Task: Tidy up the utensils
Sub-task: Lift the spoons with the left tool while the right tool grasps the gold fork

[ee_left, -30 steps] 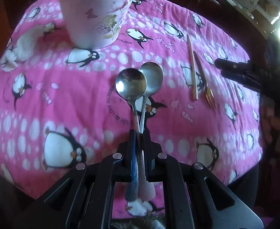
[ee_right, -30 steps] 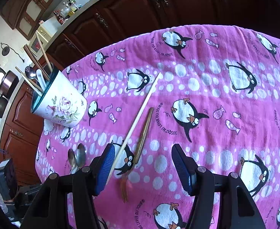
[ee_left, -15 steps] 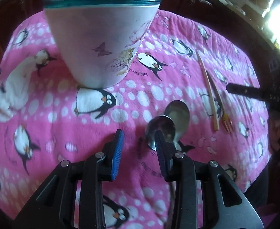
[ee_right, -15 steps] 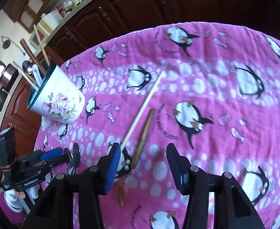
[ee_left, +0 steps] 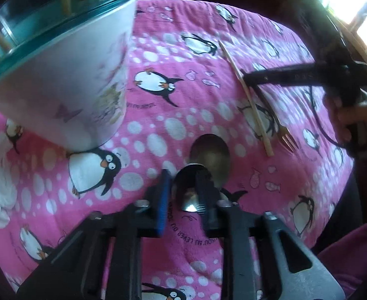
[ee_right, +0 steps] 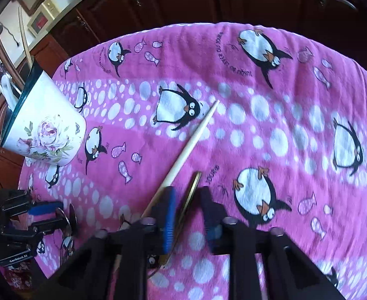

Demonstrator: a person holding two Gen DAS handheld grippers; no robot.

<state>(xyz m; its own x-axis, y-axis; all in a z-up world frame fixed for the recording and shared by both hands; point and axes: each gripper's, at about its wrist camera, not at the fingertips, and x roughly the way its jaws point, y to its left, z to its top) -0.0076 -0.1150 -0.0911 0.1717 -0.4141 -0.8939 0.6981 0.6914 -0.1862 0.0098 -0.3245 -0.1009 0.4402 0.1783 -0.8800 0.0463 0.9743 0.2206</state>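
Note:
Two steel spoons lie side by side on the pink penguin cloth (ee_right: 283,125). The nearer spoon (ee_left: 184,190) shows its bowl between the closing jaws of my left gripper (ee_left: 184,177), and I see no pad pressing on it. The other spoon (ee_left: 209,150) lies just beyond. My right gripper (ee_right: 188,191) is closing with the gold fork (ee_right: 193,187) handle between its jaws, and a gap still shows beside the handle. The wooden chopstick (ee_right: 191,145) lies just left of it. The floral cup (ee_right: 46,135) holds several utensils.
The cup (ee_left: 66,92) looms close at the upper left of the left wrist view. A person's hand (ee_left: 353,115) holds the right gripper (ee_left: 244,76) at the right, above the fork (ee_left: 286,135) and chopstick (ee_left: 248,100). Dark wooden cabinets stand behind the table.
My left gripper let go of the two spoon handles, slid forward over their bowls toward the cup, and its jaws have narrowed again. My right gripper moved forward over the fork handle, jaws narrowing.

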